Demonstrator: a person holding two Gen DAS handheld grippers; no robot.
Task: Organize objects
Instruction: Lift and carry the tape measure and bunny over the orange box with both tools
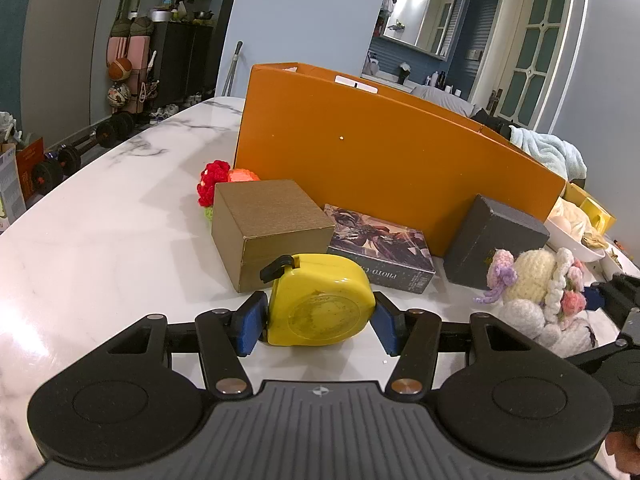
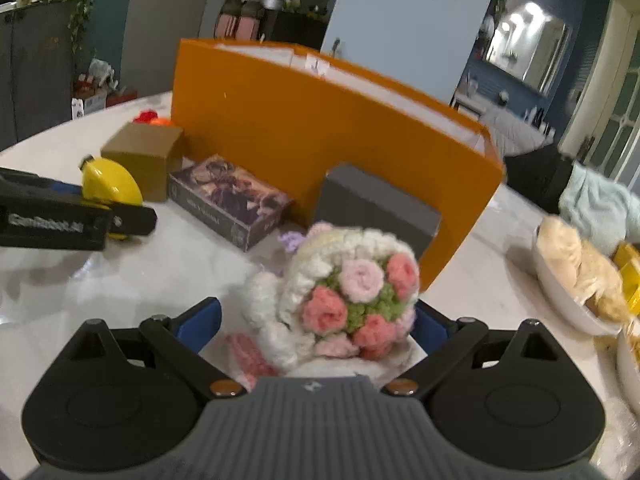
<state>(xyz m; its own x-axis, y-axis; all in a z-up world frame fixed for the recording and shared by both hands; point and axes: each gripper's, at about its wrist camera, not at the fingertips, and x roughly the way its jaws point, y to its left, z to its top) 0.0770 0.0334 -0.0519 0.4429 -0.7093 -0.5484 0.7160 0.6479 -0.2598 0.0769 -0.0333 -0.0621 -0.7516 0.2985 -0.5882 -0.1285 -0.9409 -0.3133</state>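
White marble counter [image 1: 100,216], orange box [image 1: 360,152] upper centre. Your left tongs [image 1: 320,320] are clamped on the yellow tape measure [image 1: 320,304], lower centre. Right tongs [image 2: 316,320] straddle the crochet bouquet [image 2: 344,296], jaws apart; closing may snag yarn or nudge the grey box [image 2: 376,208].

A white bowl [image 2: 560,300] of food sits beside dumbbells' [image 1: 60,156] room.

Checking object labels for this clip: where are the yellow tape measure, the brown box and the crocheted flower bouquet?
yellow tape measure [image 1: 320,312]: left wrist view, on its round side face.
brown box [image 1: 268,204]: left wrist view, on its top face.
crocheted flower bouquet [image 2: 352,292]: right wrist view, on the pink roses.
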